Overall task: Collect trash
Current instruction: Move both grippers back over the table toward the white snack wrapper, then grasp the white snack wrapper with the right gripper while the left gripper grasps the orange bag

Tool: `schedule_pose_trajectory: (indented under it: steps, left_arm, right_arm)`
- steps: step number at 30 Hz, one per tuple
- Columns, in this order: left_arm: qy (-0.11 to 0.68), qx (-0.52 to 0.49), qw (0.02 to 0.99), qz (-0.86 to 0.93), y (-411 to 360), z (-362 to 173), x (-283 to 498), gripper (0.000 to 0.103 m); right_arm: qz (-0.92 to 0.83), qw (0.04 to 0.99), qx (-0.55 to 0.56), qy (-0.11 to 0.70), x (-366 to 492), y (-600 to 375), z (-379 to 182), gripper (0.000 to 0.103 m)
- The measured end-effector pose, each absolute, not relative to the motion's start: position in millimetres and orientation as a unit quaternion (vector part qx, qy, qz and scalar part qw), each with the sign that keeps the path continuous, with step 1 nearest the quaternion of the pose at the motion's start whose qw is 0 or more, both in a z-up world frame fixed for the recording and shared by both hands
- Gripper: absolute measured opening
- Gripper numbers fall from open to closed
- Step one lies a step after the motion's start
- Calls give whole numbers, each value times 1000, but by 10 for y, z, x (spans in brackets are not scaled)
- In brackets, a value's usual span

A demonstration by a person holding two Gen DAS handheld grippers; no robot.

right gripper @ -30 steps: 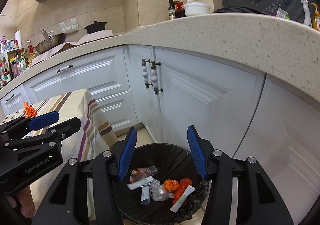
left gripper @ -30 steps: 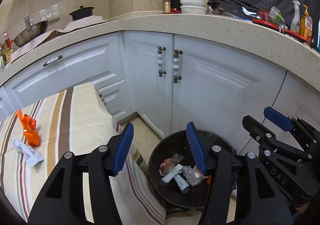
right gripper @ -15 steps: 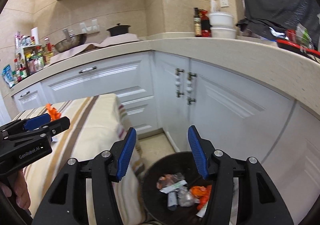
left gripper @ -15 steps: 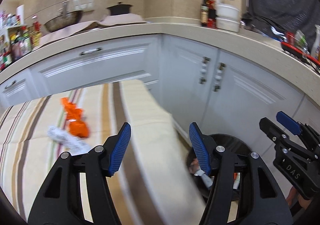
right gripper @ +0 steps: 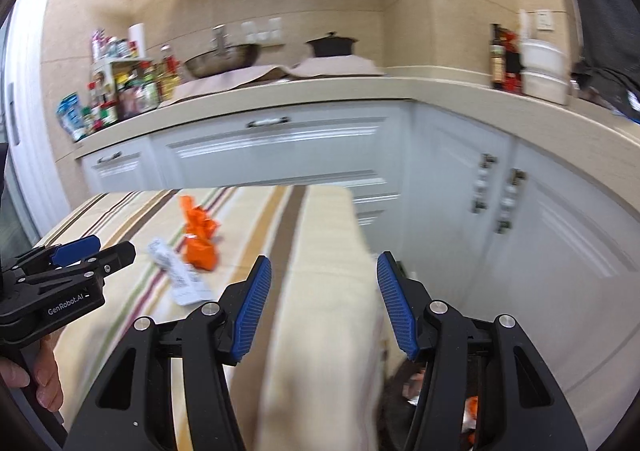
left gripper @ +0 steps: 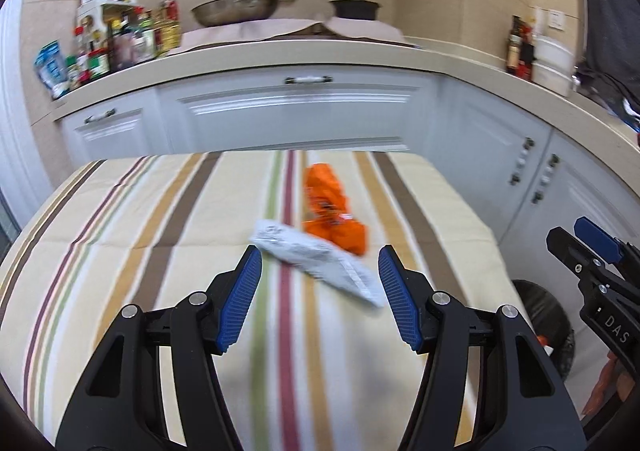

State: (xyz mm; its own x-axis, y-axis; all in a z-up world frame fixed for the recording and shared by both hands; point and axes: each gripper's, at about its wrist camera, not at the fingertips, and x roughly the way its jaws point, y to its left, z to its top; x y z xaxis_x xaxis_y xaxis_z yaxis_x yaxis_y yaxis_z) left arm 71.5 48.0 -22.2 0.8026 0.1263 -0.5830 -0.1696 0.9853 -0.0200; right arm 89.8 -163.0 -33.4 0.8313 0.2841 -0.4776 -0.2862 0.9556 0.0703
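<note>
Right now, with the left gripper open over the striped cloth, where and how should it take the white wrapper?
Probably across the middle of the white wrapper, from above. It lies flat and long, running diagonally from upper left to lower right, so the left gripper should turn until its fingers straddle the narrow width. Its far end lies close to the orange wrapper, so grip nearer the free near end.

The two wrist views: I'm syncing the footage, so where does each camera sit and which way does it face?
Left wrist view: on the left gripper, above the striped table, facing the white wrapper and orange wrapper; the right gripper shows at right.
Right wrist view: on the right gripper, over the table's edge, facing the corner cabinets; the left gripper and a hand show at left.
Shared: both wrappers, table, trash bin, countertop.
</note>
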Motion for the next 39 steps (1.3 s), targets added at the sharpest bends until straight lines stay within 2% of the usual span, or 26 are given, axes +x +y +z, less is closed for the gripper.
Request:
schedule_pose_trajectory:
  steps: [11, 27, 33, 35, 39]
  left_arm:
    - [315, -70, 938, 125, 1158, -337, 660, 59]
    - [329, -98, 926, 158, 1641, -475, 684, 59]
    - [337, -107, 920, 167, 1762, -526, 683, 59]
    - [340, -109, 919, 170, 1784, -548, 684, 59]
    - [343, -109, 917, 172, 1809, -571, 672, 59]
  right_arm:
    - [203, 935, -36, 289, 1077, -884, -475, 55]
    - [266, 894, -67, 355, 1351, -257, -715, 55]
    - [270, 869, -84, 407, 1494, -145, -865, 55]
    - [275, 865, -88, 411, 1487, -121, -877, 43]
    - [284, 863, -102, 405, 1392, -66, -873, 37]
